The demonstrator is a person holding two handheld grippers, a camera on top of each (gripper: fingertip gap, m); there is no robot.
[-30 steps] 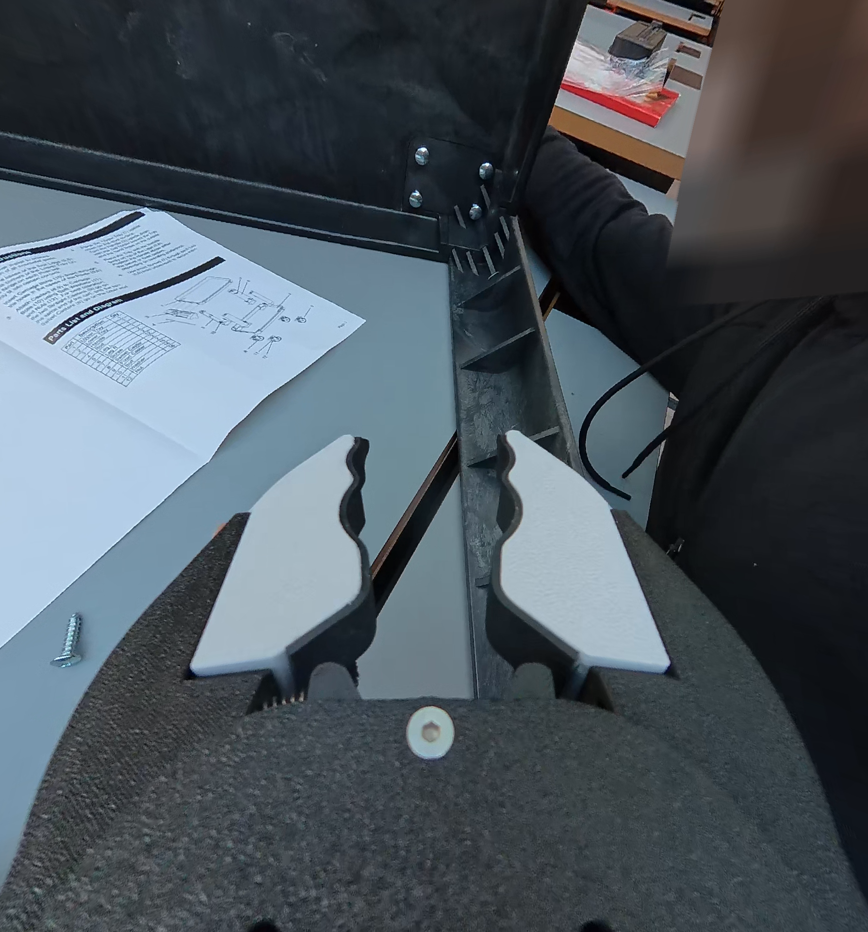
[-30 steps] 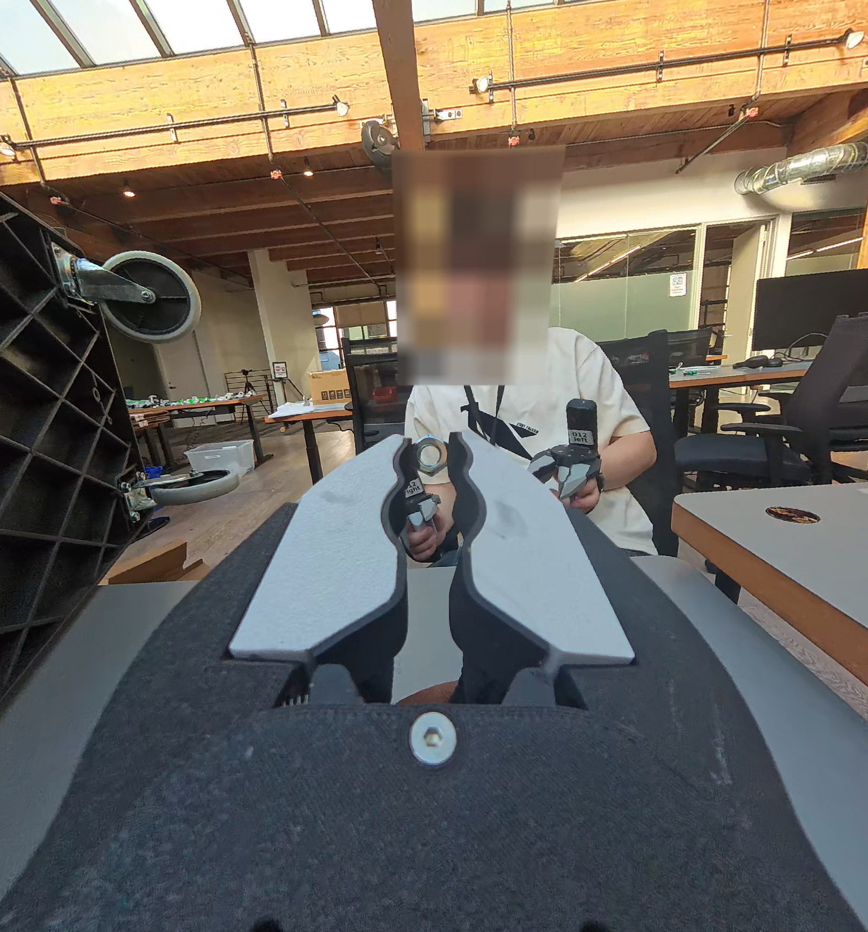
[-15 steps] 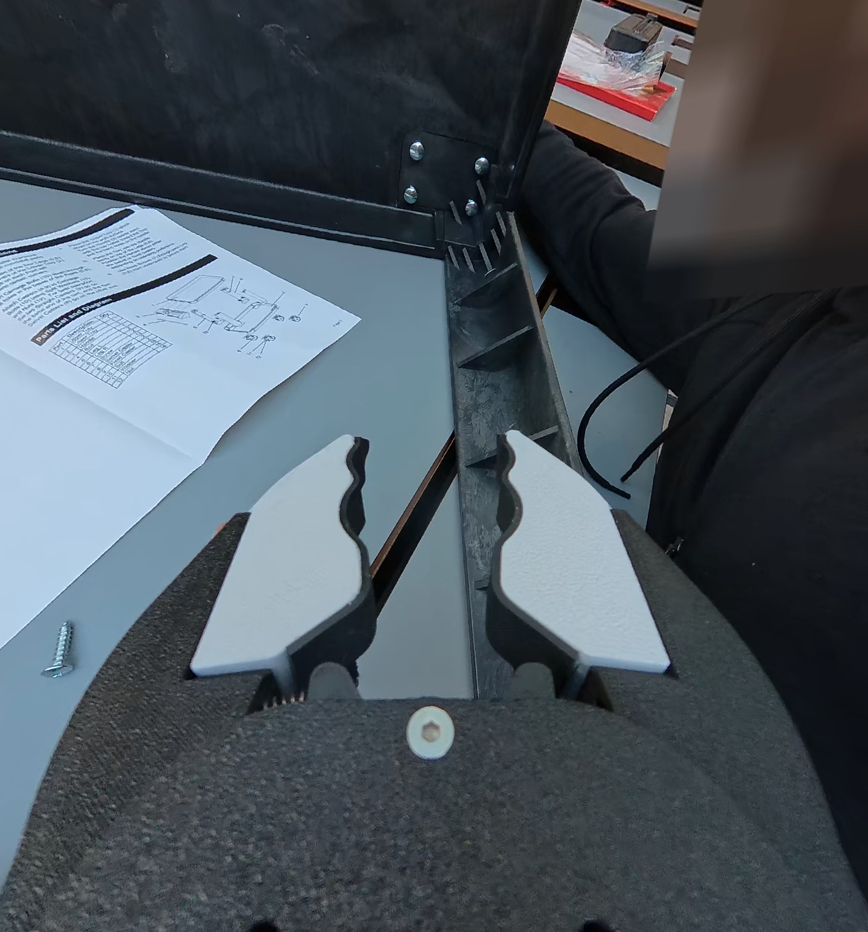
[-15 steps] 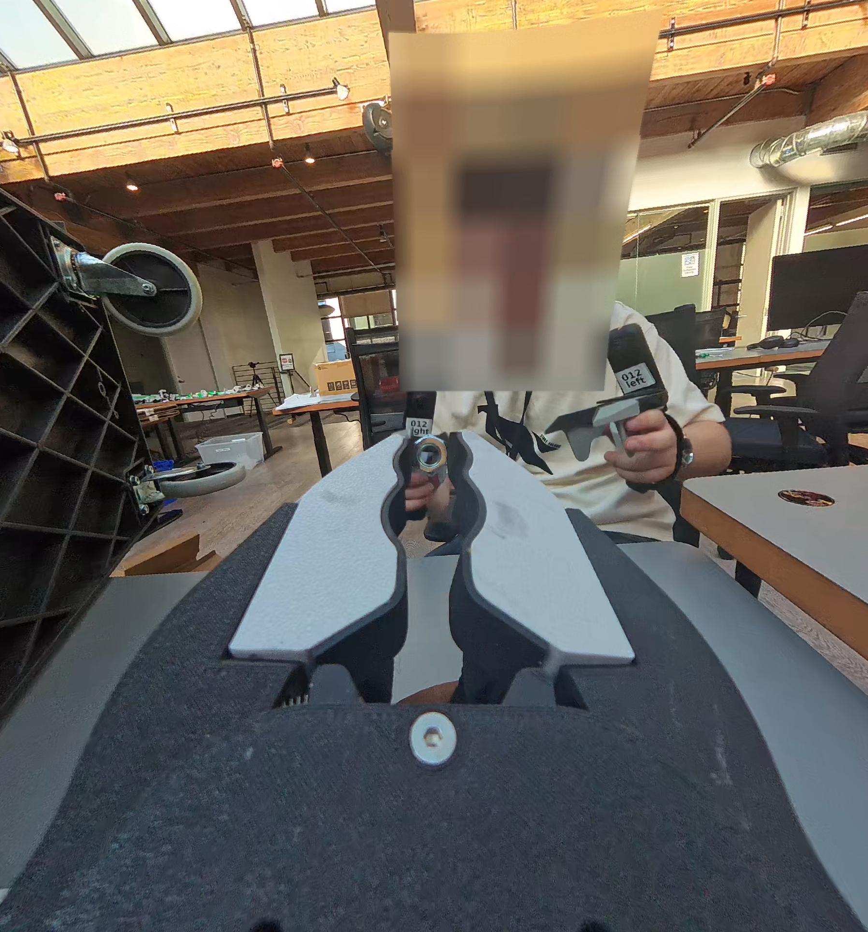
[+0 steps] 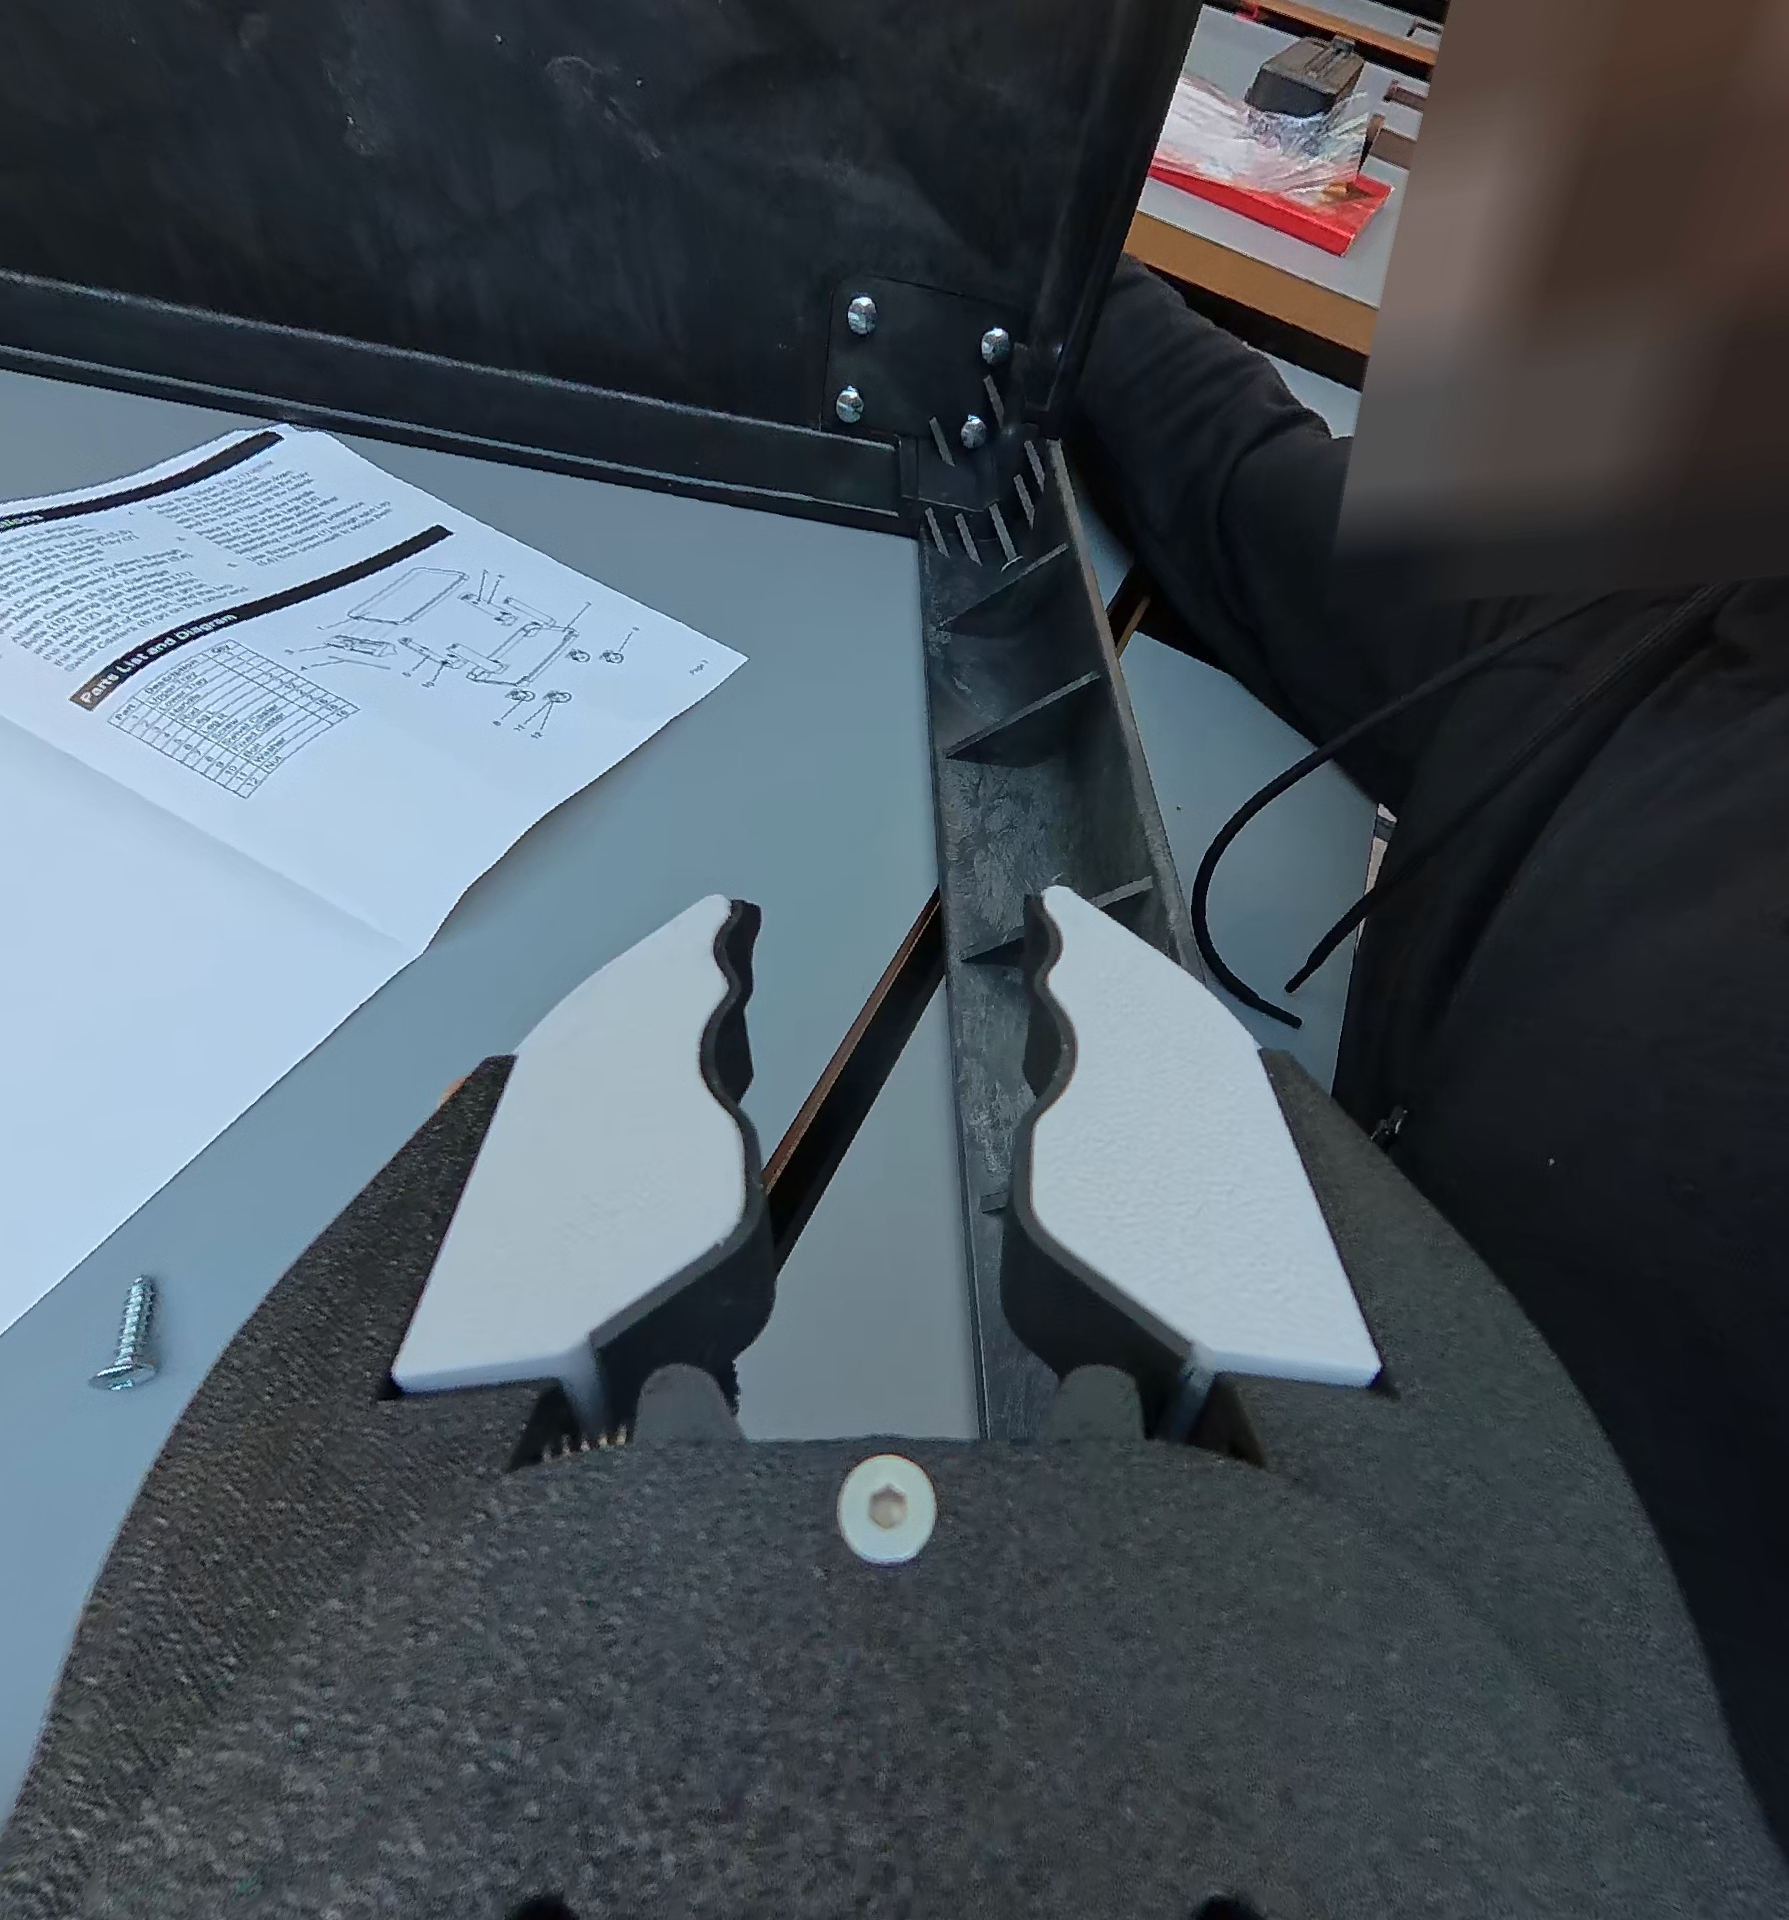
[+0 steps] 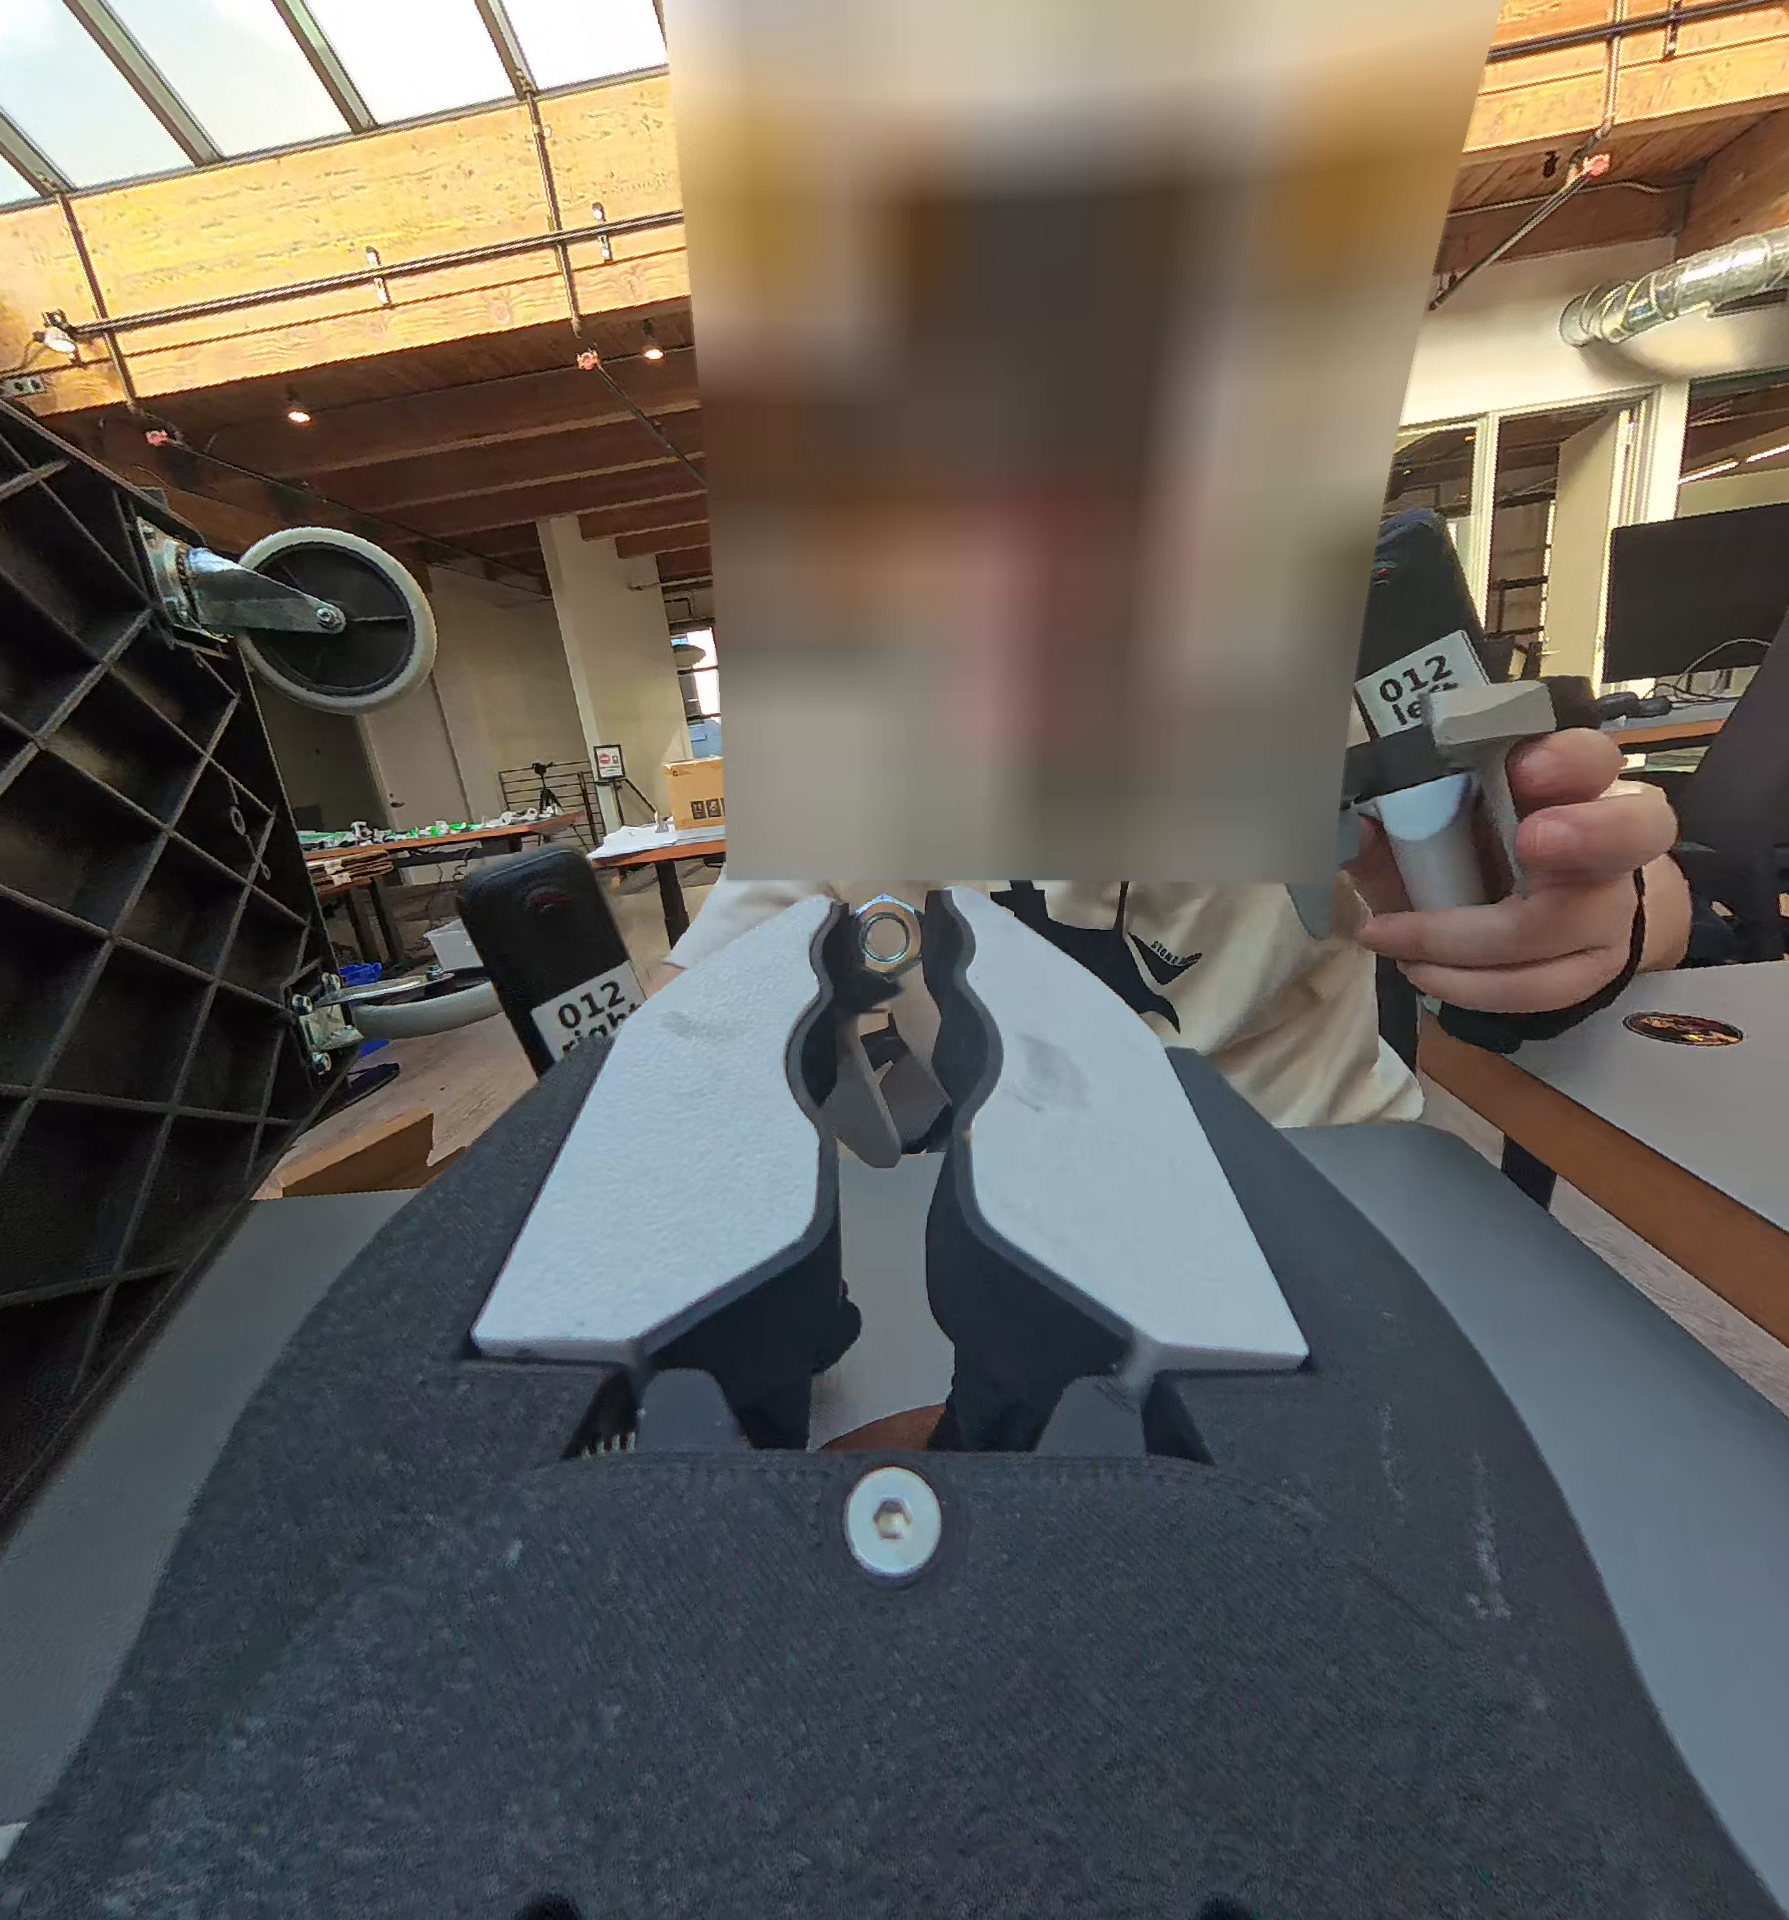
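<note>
My right gripper (image 6: 885, 914) is shut on a small silver hex nut (image 6: 885, 938), pinched at the very fingertips and held up in the air above a grey table (image 6: 1492, 1195). My left gripper (image 5: 892, 914) is open and empty. It hovers over the table's edge, its right finger (image 5: 1160, 1122) over the ribbed rim (image 5: 1035, 779) of a black plastic tray standing on its side. A black corner plate (image 5: 916, 358) with several screws joins the rim to the tray's panel (image 5: 454, 156). In the right wrist view the tray's ribbed underside (image 6: 90, 935) stands at the left with a caster wheel (image 6: 344, 618).
A printed instruction sheet (image 5: 246, 727) lies on the grey table (image 5: 786, 727), with a loose screw (image 5: 131, 1335) beside it. A person in black (image 5: 1596, 1143) is close on the right. Opposite, another person holds two grippers (image 6: 1441, 790), one low at the left (image 6: 557, 966). The grippers' ends are close to 75 centimetres from one another. The ribbed rim (image 5: 1035, 779) lies around 25 centimetres away from my left fingertips.
The person opposite has come nearer and raised and spread their two grippers. My right gripper still pinches the nut. My left gripper has barely moved.
</note>
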